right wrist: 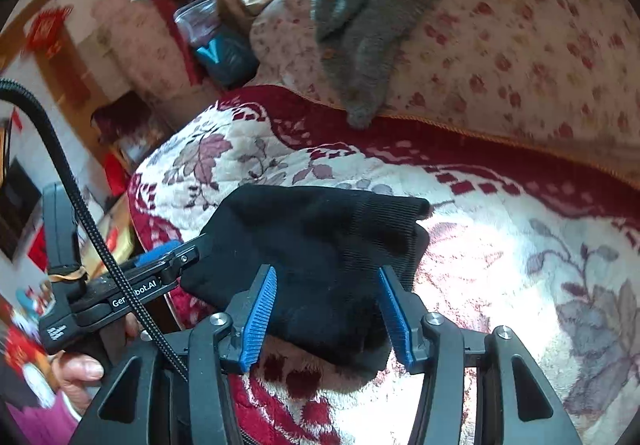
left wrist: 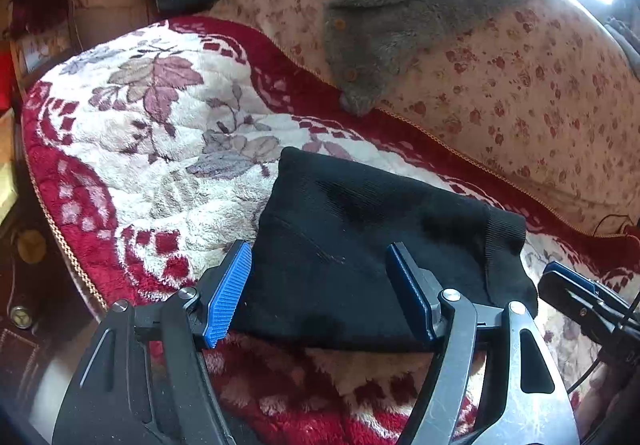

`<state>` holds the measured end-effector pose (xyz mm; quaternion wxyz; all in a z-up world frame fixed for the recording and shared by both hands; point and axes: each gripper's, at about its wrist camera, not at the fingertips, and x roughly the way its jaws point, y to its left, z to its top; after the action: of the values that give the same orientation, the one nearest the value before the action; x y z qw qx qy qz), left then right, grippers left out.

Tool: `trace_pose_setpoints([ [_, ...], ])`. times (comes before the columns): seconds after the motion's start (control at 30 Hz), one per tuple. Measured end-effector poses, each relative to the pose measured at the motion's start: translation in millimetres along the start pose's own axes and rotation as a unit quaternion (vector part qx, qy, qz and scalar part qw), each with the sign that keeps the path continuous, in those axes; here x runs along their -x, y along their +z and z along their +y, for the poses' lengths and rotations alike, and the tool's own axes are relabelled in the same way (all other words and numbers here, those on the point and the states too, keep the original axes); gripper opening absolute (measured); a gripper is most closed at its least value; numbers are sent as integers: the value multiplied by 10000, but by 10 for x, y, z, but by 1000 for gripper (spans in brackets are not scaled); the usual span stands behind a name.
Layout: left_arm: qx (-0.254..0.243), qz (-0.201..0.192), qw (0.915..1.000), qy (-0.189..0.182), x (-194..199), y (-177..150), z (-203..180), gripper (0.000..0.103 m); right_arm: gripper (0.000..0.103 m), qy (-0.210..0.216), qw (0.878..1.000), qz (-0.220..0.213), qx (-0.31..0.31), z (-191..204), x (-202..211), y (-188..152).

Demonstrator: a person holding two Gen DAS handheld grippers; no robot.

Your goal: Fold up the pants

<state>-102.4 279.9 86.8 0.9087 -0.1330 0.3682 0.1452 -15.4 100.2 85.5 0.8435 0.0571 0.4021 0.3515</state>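
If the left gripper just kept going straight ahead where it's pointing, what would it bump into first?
Probably the folded black pants. The left gripper has its jaws wide open, and the pants lie right ahead between them on the fluffy red and white blanket. Depth is hard to judge here.

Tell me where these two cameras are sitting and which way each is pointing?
Left wrist view: sits on the left gripper, looking forward between its open blue fingers at the folded black pants on the red floral blanket; the right gripper's tip shows at the right edge.
Right wrist view: sits on the right gripper, also open, facing the same pants; the left gripper and the person's hand show at left.
Both share the pants, the blanket and the grey fleece garment on the flowered quilt.
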Motion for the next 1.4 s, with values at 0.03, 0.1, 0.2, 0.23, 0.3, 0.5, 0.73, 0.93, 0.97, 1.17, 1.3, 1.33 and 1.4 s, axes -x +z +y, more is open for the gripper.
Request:
trace_pose_setpoints([
  [0.03, 0, -30, 10000, 24, 24, -15, -12, 71, 51, -27, 10000, -16, 82, 36, 8, -11],
  [0.1, -13, -69, 10000, 62, 56, -41, -33, 71, 51, -48, 9998, -49, 194, 95, 27, -32],
  [0.2, -78, -121, 9998, 161, 109, -94, -68, 71, 52, -45, 9995, -86, 291, 162, 44, -68],
  [0.23, -102, -132, 9997, 182, 122, -106, -76, 71, 52, -50, 9994, -81, 323, 185, 42, -83],
  [0.3, -143, -175, 9995, 225, 162, -137, -95, 71, 53, -66, 9993, -72, 354, 216, 39, -105],
  [0.5, -204, -287, 9988, 335, 272, -192, -113, 71, 53, -19, 9993, -120, 354, 265, 72, -141],
  [0.73, -231, -351, 9983, 399, 358, -223, -130, 71, 53, 14, 9991, -109, 408, 328, 83, -170],
  [0.93, -199, -388, 9980, 456, 415, -222, -129, 71, 53, 43, 9991, -150, 393, 341, 104, -183],
  [0.97, -191, -379, 9981, 443, 418, -222, -127, 71, 53, 53, 9991, -155, 387, 337, 107, -184],
  [1.17, -172, -387, 9979, 489, 445, -234, -142, 71, 53, 94, 9993, -120, 342, 308, 103, -196],
  [1.3, -180, -380, 9980, 480, 438, -226, -137, 71, 53, 98, 9993, -122, 342, 318, 102, -203],
  [1.33, -182, -380, 9980, 475, 438, -225, -137, 71, 53, 101, 9992, -124, 353, 322, 102, -205],
  [1.4, -184, -385, 9979, 481, 439, -225, -139, 71, 53, 108, 9992, -125, 372, 332, 99, -205],
])
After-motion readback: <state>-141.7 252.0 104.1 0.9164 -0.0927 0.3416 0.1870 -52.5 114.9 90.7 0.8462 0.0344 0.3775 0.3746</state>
